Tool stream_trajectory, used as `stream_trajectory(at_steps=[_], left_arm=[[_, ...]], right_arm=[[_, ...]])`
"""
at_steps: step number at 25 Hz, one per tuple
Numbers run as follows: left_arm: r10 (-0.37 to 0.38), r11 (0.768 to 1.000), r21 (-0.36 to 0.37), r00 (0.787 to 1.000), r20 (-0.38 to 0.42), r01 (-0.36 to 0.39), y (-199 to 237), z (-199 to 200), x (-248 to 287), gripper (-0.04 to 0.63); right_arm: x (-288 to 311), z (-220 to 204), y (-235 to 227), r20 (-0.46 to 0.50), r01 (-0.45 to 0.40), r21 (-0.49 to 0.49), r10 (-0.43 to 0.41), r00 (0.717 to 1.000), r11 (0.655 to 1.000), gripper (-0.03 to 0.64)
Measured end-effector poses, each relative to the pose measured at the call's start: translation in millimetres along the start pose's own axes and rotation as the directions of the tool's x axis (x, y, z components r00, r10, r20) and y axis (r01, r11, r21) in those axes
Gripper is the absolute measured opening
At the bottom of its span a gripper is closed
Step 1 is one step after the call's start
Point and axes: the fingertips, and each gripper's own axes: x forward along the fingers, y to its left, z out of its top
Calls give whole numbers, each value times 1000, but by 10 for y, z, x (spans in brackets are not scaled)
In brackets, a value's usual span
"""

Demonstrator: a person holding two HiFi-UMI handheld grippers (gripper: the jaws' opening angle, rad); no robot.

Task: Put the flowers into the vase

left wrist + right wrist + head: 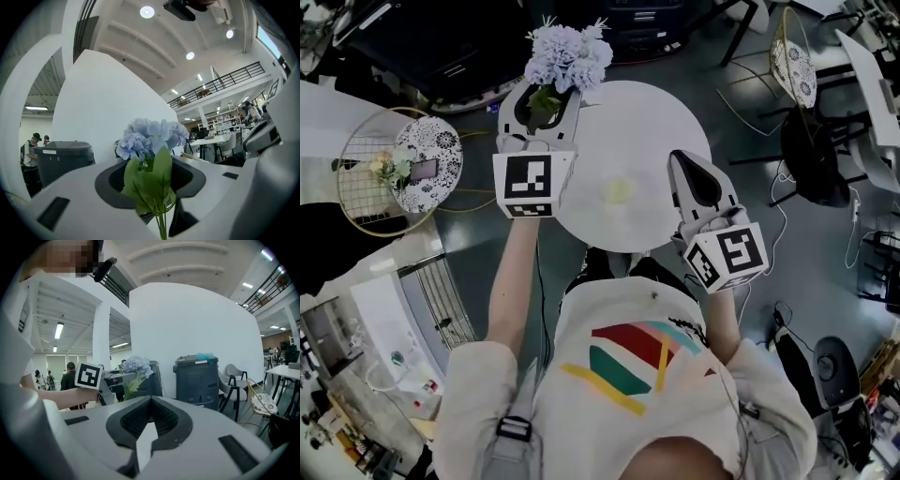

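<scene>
My head view is dim and low in contrast: the round white table [647, 131] is the brightest patch, and the floor [741, 122] around it is dark. Both gripper views are fisheye, so straight lines bow and all 4 corners go black. In the left gripper view, round ceiling lights [146, 11] glare overhead; the flowers [152, 136] look sharp, with the white fingers in front soft. In the right gripper view, strip lights [58, 329] glow at left.

flowers [152, 136]: one bunch, a rounded head of pale blue-lilac blossoms
leaves [154, 180]: broad, green, toothed, just under the head
stems [162, 227]: thin, green, clamped in the left gripper [546, 94]
pose: roughly level, head past the jaw tips
place: in the air, beside the far-left rim of the round white table [647, 141]
</scene>
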Motion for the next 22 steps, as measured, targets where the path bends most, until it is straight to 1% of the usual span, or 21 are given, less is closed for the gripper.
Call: stream_trajectory(at_steps=[3, 6, 9, 12, 14, 17, 22], left_arm=[[11, 1000, -2, 999, 44, -11, -104, 213, -161, 189], [37, 999, 3, 996, 79, -37, -263, 402, -282, 186], [50, 999, -5, 992, 116, -50, -539, 567, -433, 184], [57, 998, -9, 985, 161, -56, -797, 668, -601, 184], [65, 998, -14, 977, 202, -63, -892, 721, -711, 184], [69, 998, -20, 959, 274, -66, -954, 860, -822, 183], [33, 999, -33, 942, 335, -23, -1127, 1031, -707, 180]], right_arm=[[-188, -6, -14, 16, -9, 9, 9, 1000, 1000, 11], [-423, -33, -106, 30, -17, 24, 16, 999, 1000, 11], [-756, -121, -221, 38, -22, 45, 20, 999, 999, 11], [-1043, -261, -291, 25, -25, 60, 23, 999, 998, 11], [-1178, -312, -287, 21, -21, 55, 20, 1000, 998, 11], [-1328, -325, -280, 29, 3, 51, -4, 1000, 999, 11], [-1552, -387, -453, 28, 55, 63, -57, 998, 996, 11]])
